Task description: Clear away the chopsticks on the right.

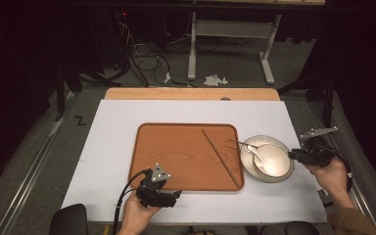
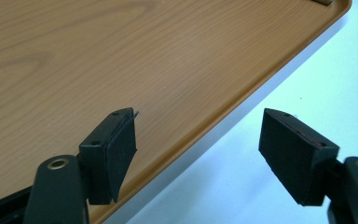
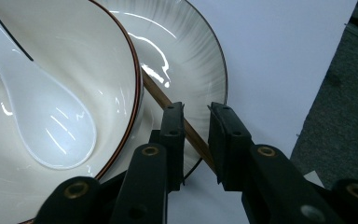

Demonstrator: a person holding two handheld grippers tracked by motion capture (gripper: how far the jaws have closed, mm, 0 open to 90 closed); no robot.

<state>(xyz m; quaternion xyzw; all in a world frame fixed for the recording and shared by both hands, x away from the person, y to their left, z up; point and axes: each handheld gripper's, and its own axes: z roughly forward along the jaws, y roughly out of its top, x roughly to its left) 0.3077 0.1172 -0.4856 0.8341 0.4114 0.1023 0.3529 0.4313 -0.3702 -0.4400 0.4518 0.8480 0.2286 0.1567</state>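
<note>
While one brown wooden chopstick [image 1: 220,157] already lies on the wooden tray [image 1: 176,161], we straddle the second chopstick [image 3: 177,114] on the white plate [image 3: 200,65] between our right claw's [image 3: 196,122] unclosed jaws; left claw [image 2: 198,140] gapes empty over the tray's edge.

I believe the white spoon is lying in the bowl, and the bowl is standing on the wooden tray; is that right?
Not quite. The spoon does lie in the bowl, but the bowl stands on a plate on the white table cover, to the right of the tray, as the high view shows.
</note>
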